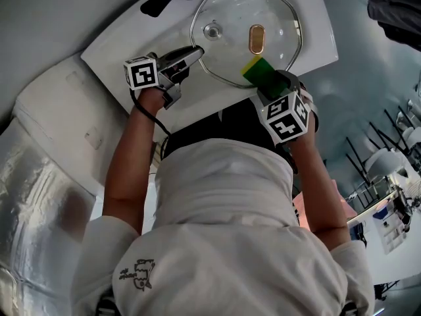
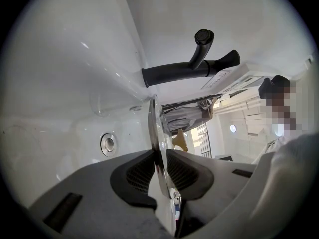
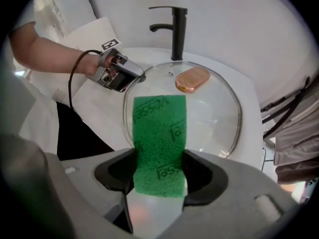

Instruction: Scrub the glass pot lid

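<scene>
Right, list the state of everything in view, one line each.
Round glass pot lid: held over the white sink by its rim.
Green scouring sponge: clamped, at the lid's near edge.
Left tool: shut on the lid's rim.
Right tool: shut on the sponge.
Black tap: no water running.

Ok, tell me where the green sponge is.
In the head view, centre-right: the green sponge is clamped in the right gripper, at the near-right rim of the glass lid.
</scene>
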`<action>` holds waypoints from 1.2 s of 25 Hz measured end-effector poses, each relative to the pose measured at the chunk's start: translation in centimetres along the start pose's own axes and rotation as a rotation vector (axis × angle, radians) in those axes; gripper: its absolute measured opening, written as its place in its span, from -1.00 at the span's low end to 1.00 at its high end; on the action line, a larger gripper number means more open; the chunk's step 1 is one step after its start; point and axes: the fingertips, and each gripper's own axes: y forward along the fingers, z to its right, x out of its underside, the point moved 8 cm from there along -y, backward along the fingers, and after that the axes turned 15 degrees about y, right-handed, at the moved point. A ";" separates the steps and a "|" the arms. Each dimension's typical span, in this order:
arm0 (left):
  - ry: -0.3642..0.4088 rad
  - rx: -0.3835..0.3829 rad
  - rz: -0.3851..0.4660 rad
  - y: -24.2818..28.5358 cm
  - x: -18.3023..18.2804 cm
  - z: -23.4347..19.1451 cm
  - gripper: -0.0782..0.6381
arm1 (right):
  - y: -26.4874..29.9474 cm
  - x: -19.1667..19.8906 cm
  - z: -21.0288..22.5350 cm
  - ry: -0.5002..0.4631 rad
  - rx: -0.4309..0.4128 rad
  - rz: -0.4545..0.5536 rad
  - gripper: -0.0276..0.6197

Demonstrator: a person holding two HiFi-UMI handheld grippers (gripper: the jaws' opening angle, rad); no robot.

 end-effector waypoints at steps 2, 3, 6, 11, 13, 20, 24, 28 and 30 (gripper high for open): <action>0.000 -0.005 0.005 0.0 0.0 -0.1 -0.57 | -0.1 -0.1 0.1 -0.012 0.003 -0.008 -0.03; -0.001 -0.005 0.009 0.0 0.0 -0.2 -0.57 | -0.3 -0.4 -0.1 -0.029 0.005 -0.004 -0.03; -0.001 -0.002 0.013 0.1 0.0 0.0 -0.57 | -1.1 -2.4 -1.6 -0.096 -0.011 0.038 -0.03; 0.010 -0.019 0.011 -0.1 0.0 -0.2 -0.57 | -1.2 -8.3 -5.3 -0.149 -0.080 0.134 -0.02; 0.004 -0.020 0.008 0.0 0.0 0.1 -0.57 | -1.3 -10.7 -6.1 -0.131 -0.101 0.175 -0.02; -0.006 -0.009 0.020 0.1 0.1 0.1 -0.57 | 0.4 -13.4 -6.6 -0.125 -0.097 0.178 -0.02; -0.015 -0.012 0.009 0.0 0.2 0.2 -0.57 | 0.6 -11.4 -6.8 -0.160 -0.085 0.163 -0.03; -0.017 -0.008 -0.006 0.1 0.1 0.4 -0.57 | 0.3 -8.6 -6.1 -0.183 -0.086 0.133 -0.03; -0.021 -0.002 -0.013 0.1 0.2 0.2 -0.57 | 0.1 -7.3 -5.2 -0.182 -0.088 0.109 -0.03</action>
